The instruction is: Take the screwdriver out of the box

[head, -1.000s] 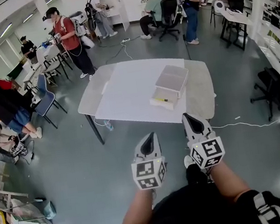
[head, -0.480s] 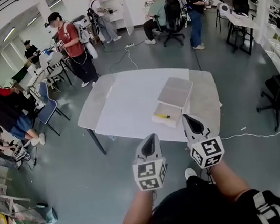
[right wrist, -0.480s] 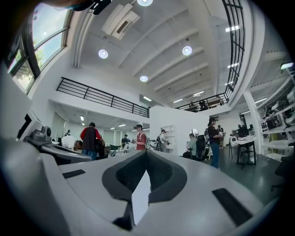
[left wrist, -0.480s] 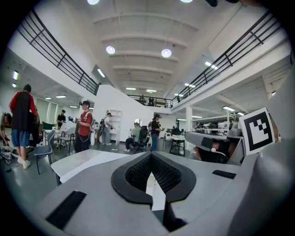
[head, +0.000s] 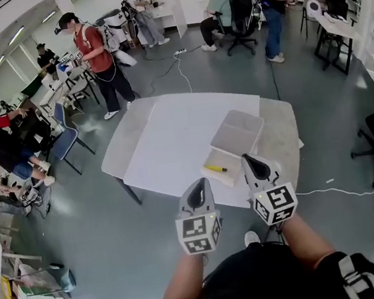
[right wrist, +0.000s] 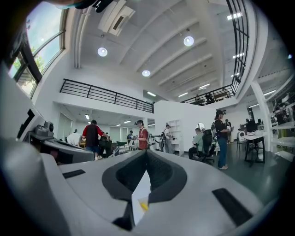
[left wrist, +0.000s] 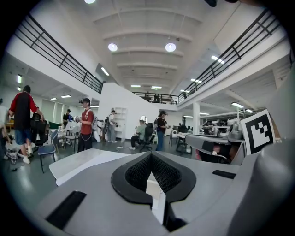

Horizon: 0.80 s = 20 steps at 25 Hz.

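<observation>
Far L: seated persons and a blue chair are seen beside small desks; a person in a red shirt stands further back. Centre: a grey table is partly covered by a white sheet. The L gripper is held just short of the table's near edge, marker cube toward the head camera. In the left gripper view the L gripper is clenched, jaws tip to tip w/ nothing between them. On the table's R half a white box is placed, its tray pulled out toward the near edge. The screwdriver, yellow, lies inside that tray, untouched, near the R gripper's tip. The R gripper overlaps the tray's near R corner in the head view; contact cannot be judged. In the right gripper view the R gripper is likewise pressed shut and empty. Far R: a white cable runs across the floor
</observation>
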### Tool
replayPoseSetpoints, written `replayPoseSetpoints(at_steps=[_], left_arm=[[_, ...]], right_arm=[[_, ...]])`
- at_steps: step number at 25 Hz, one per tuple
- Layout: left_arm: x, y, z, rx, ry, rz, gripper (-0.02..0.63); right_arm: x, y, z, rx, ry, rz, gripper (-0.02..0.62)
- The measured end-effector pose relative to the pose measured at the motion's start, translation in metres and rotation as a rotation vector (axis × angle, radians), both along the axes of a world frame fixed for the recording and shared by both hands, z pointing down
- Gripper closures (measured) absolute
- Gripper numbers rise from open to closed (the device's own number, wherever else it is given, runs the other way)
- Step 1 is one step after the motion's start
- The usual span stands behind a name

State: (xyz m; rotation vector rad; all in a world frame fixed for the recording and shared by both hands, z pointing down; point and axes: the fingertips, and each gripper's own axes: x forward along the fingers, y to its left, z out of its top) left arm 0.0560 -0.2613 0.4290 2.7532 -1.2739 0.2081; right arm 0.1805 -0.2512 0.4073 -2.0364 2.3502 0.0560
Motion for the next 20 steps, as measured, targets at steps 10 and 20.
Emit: replayPoseSetpoints(at_steps=[10,20], left_arm=[[0.031,-0.036,0.001,-0.019,-0.01,-0.112,0.594],[0.013,-0.067,0.016,-0.055,-0.002,-0.169,0.594]], right_arm=[[0.028,-0.056,0.014,-0.072,0.032,-0.135,0.583],[0.009,-0.093,0.041,-0.152,0.131,-0.194,0.583]])
